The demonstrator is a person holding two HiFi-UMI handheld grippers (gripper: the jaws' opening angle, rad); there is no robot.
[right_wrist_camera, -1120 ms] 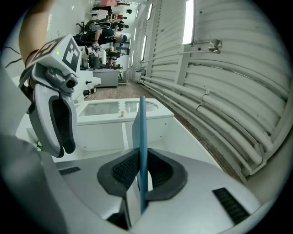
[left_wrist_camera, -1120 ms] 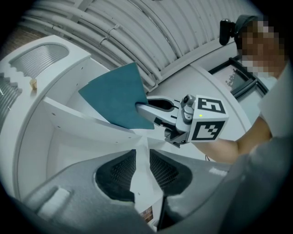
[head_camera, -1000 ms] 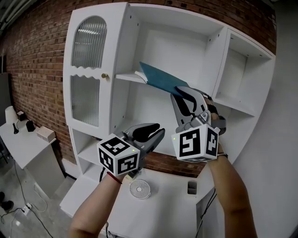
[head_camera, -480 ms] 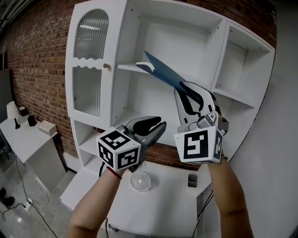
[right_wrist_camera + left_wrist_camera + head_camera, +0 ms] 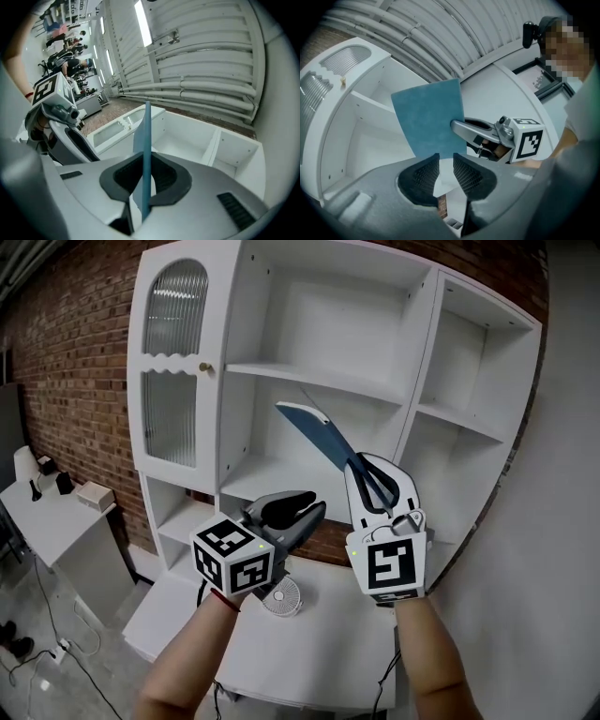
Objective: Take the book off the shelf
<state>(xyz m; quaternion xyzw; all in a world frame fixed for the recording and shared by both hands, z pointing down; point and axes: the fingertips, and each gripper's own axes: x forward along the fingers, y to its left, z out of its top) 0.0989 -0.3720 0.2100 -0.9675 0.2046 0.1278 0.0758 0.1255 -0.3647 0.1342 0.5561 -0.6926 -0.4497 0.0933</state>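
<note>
The book (image 5: 316, 433), thin and teal-covered, is off its board and hangs in the air in front of the white shelf unit (image 5: 417, 352), level with the unit's middle open bay and below the upper shelf board (image 5: 309, 379), touching neither. It slants, its free end up and toward the unit's glazed side and its lower end toward the unit's narrow side bays. That lower end sits in the right gripper (image 5: 364, 470), whose fingers pinch the book; in the right gripper view it shows edge-on, a blue strip (image 5: 146, 140) running straight up between the two dark pads, both pressed against it. The left gripper (image 5: 307, 509) hangs in front of the unit's lower bay, toward the glazed side from the right one and apart from the book — its fingers (image 5: 423, 174) stand a narrow gap apart with nothing between them, and past that gap the left gripper view shows the book's flat cover. On the unit's glazed side, ribbed glass doors (image 5: 172, 418) carry a small brass knob (image 5: 202, 367). At the foot of the unit a white desk (image 5: 319, 652) carries a small round fan (image 5: 281, 597). A brick wall (image 5: 70, 371) stands behind the unit.
</note>
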